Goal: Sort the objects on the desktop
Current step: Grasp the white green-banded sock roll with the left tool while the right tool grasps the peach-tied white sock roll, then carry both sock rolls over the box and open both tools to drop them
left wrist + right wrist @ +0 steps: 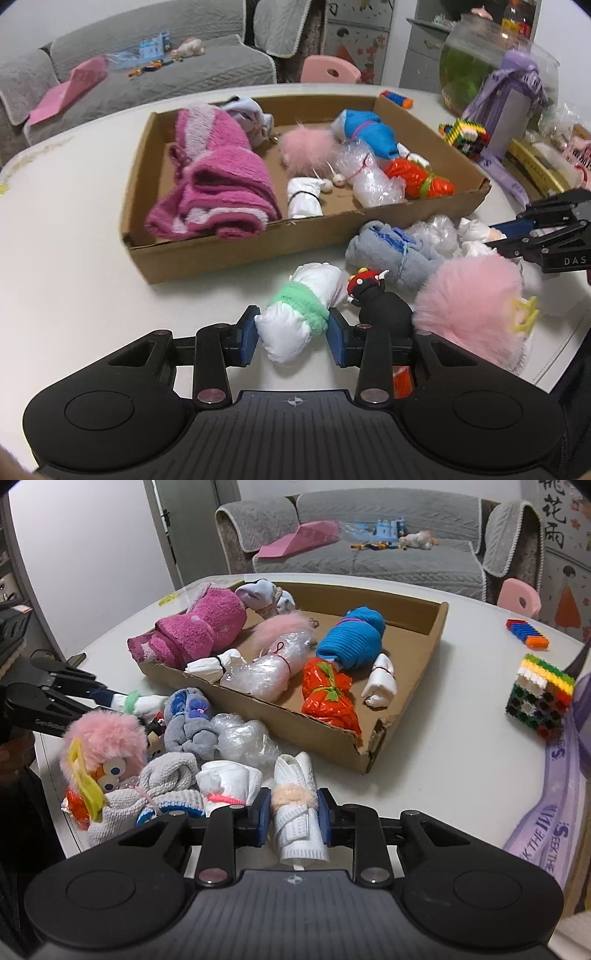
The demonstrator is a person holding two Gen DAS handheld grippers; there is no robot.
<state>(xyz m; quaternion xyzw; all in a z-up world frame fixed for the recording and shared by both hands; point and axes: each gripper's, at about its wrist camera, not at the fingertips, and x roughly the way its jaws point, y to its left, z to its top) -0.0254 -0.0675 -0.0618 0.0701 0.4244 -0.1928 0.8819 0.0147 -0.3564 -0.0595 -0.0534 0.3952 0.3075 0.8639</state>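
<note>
My left gripper (292, 334) is shut on a white bundle with a green band (301, 314), resting on the white table (74, 295). My right gripper (291, 821) is shut on a white cloth roll with a peach band (295, 805). A cardboard tray (229, 251) behind holds a magenta towel (218, 173), a pink fluffy ball (304, 149), a blue roll (369, 134), an orange bag (417, 177) and clear plastic bundles (369, 177). The tray (332, 746) also shows in the right wrist view. A pile of loose bundles (192, 734) lies in front of it.
A pink fluffy toy (469, 302), a black and red figure (380, 299) and a grey-blue sock roll (391, 251) lie beside my left gripper. A colourful block cube (539, 696), a purple strap (554, 786) and a fish bowl (476, 59) stand at the right. A sofa (369, 554) is behind.
</note>
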